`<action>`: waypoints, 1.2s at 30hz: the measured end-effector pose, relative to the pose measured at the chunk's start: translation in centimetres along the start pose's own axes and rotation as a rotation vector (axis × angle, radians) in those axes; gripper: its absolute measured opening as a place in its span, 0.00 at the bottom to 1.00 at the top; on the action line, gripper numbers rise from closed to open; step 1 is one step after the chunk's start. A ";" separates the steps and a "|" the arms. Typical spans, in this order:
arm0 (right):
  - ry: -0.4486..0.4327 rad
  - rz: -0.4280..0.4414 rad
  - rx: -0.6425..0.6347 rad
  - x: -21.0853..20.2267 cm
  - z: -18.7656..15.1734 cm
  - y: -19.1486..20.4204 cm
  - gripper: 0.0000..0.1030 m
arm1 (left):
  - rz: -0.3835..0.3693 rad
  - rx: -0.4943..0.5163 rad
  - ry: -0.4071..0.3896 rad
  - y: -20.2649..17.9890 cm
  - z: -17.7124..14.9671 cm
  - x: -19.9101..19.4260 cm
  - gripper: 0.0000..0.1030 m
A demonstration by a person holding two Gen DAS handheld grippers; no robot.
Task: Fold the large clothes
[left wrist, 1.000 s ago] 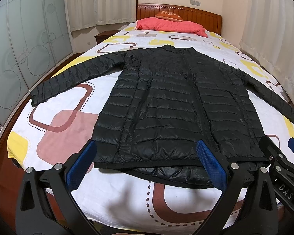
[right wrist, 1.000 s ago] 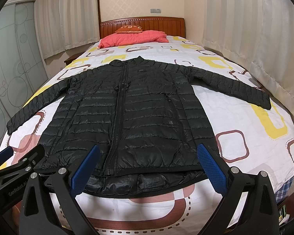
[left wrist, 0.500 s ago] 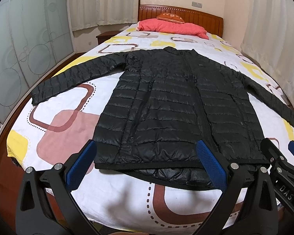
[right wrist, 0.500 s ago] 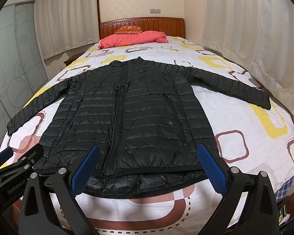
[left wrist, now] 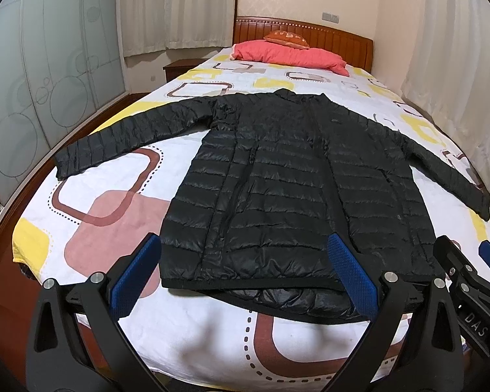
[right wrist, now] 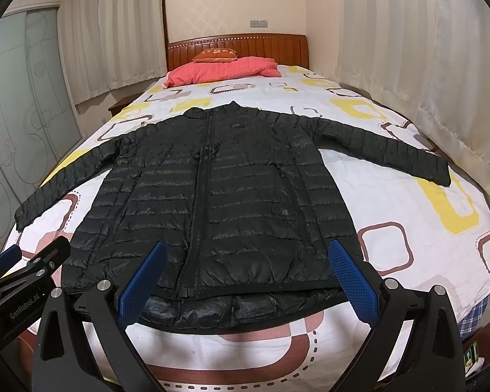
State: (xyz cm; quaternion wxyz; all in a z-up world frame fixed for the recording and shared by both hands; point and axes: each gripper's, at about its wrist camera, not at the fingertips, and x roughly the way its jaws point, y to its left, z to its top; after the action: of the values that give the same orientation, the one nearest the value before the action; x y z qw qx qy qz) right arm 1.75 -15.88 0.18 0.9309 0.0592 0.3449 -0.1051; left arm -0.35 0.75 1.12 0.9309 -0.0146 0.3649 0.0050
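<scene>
A black quilted jacket (left wrist: 297, 196) is being shown laid out flat, front side up, on the bed (left wrist: 91, 228), with its collar pointing toward the wooden headboard (left wrist: 310, 32) and both sleeves stretched out to the sides. The zipper is being seen running down the middle of the garment, and a strip of shiny lining is being exposed just below the hem at the foot end. The bed is being covered by a white sheet printed with yellow, brown and pink rounded squares.

The left gripper (left wrist: 245, 276) is being held above the foot of the bed, near the hem's left part, with its jaws spread wide and nothing pinched between the blue pads (left wrist: 352, 276). The right gripper (right wrist: 245, 277) is being held likewise over the hem's right part, its jaws also spread wide and holding nothing. Neither tool is being seen touching the jacket.

A pink pillow (right wrist: 222, 68) is being seen lying at the head of the bed, with a small orange cushion (right wrist: 215, 55) resting on it. Pale curtains (right wrist: 408, 49) are being shown hanging along the walls.
</scene>
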 end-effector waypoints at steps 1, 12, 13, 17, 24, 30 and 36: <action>-0.002 0.000 0.000 0.0 0.1 0.0 0.96 | 0.000 0.000 -0.003 0.0 0.1 -0.1 0.98; -0.019 0.006 0.004 -0.7 0.6 0.0 0.96 | 0.000 -0.006 -0.012 0.2 0.7 -0.7 0.98; -0.022 0.006 0.004 -0.8 0.7 0.0 0.96 | 0.001 -0.006 -0.015 0.2 0.9 -0.8 0.98; -0.027 0.007 0.005 -0.9 1.1 0.0 0.96 | -0.001 -0.012 -0.017 0.3 1.4 -1.0 0.98; -0.037 0.009 0.011 -1.1 1.5 -0.1 0.96 | -0.002 -0.019 -0.016 0.4 1.8 -1.0 0.98; -0.036 0.008 0.009 -1.0 1.5 -0.1 0.96 | -0.004 -0.025 -0.006 0.5 1.8 -0.8 0.98; -0.035 0.008 0.010 -1.0 1.4 -0.1 0.96 | -0.006 -0.025 0.001 0.5 1.7 -0.5 0.98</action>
State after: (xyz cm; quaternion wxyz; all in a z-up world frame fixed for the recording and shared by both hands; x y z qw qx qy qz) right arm 1.92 -16.08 1.90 0.9369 0.0633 0.3278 -0.1039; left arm 0.45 1.31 2.72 0.9306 -0.0272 0.3651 0.0066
